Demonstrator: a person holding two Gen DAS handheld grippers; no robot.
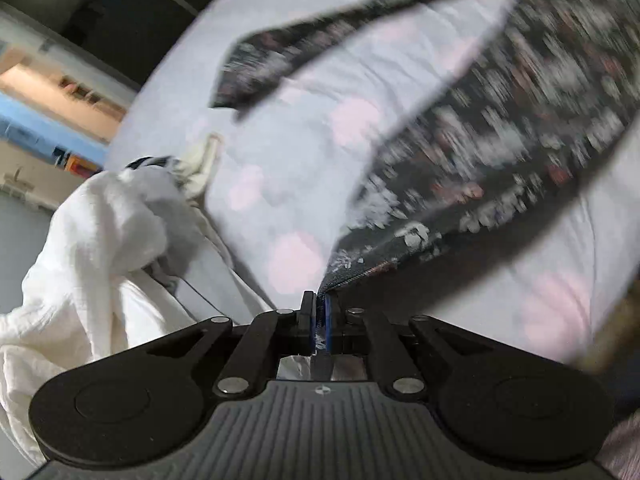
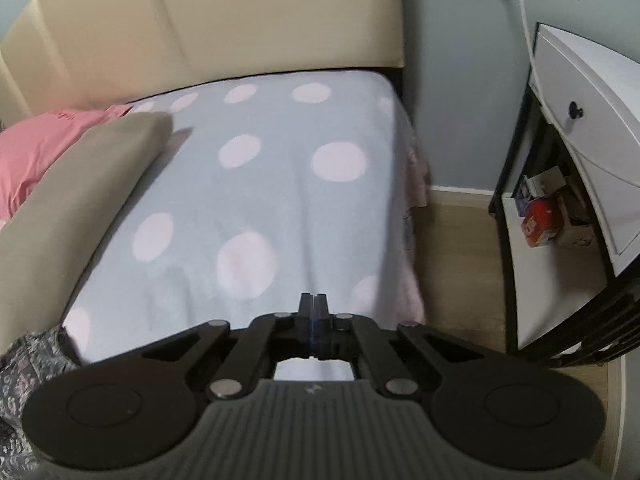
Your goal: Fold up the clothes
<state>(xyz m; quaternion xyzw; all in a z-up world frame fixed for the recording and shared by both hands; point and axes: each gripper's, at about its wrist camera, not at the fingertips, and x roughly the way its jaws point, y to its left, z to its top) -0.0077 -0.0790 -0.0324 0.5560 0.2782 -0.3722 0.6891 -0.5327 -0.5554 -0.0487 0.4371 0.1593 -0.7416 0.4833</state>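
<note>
Two views: left claw (image 1: 319, 312) pinches floral garment (image 1: 500, 128); right claw (image 2: 314, 312) clenched, empty, above bedsheet (image 2: 280, 184).

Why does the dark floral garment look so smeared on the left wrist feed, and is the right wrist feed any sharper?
Left wrist view: motion blur streaks the floral garment, sharp only where it meets the left gripper; white clothes stay fairly crisp. Right wrist view: mildly soft, the dotted bedsheet readable, fisheye bending the headboard.
</note>
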